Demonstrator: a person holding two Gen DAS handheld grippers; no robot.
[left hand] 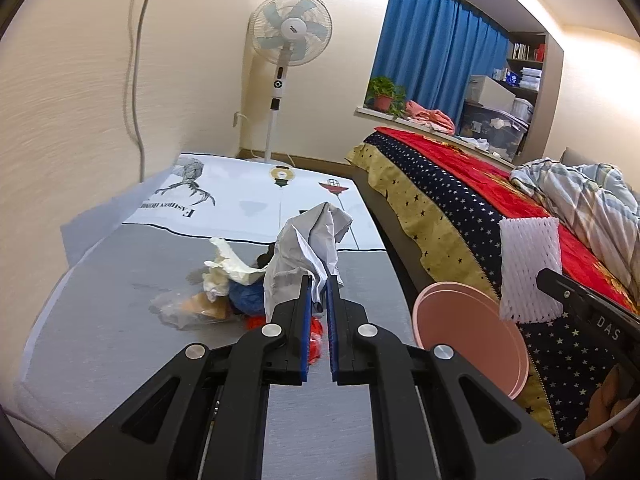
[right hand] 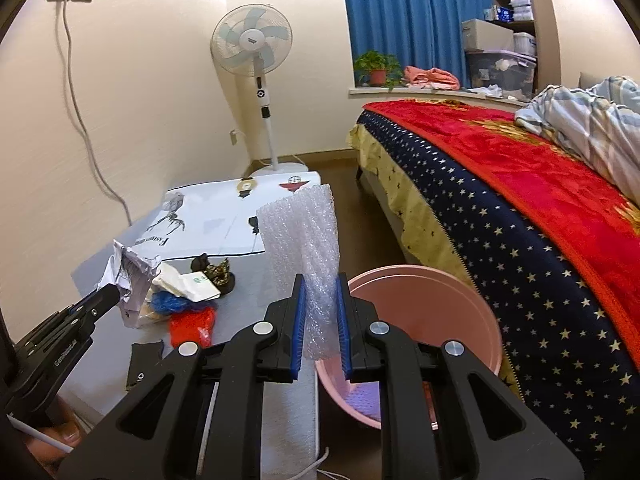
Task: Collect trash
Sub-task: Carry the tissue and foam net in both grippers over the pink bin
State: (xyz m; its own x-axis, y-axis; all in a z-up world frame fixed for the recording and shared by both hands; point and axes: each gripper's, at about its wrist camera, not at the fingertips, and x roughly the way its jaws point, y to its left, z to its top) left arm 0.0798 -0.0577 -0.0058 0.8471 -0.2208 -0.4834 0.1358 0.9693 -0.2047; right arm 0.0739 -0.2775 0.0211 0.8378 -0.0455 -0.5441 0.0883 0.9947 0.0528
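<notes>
The left gripper point(left hand: 319, 284) pinches a crumpled white paper sheet point(left hand: 310, 240) above the grey cloth-covered table point(left hand: 120, 332); the right gripper point(right hand: 321, 284) clamps a white bubble-wrap piece point(right hand: 304, 236) beside the round pink plastic bin point(right hand: 440, 280).

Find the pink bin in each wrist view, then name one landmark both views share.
Left wrist view: pink bin at lower right, beside the bed, only partly visible.
Right wrist view: pink bin low and right of centre, just beyond the right tongs.
Shared landmark: standing fan.
</notes>
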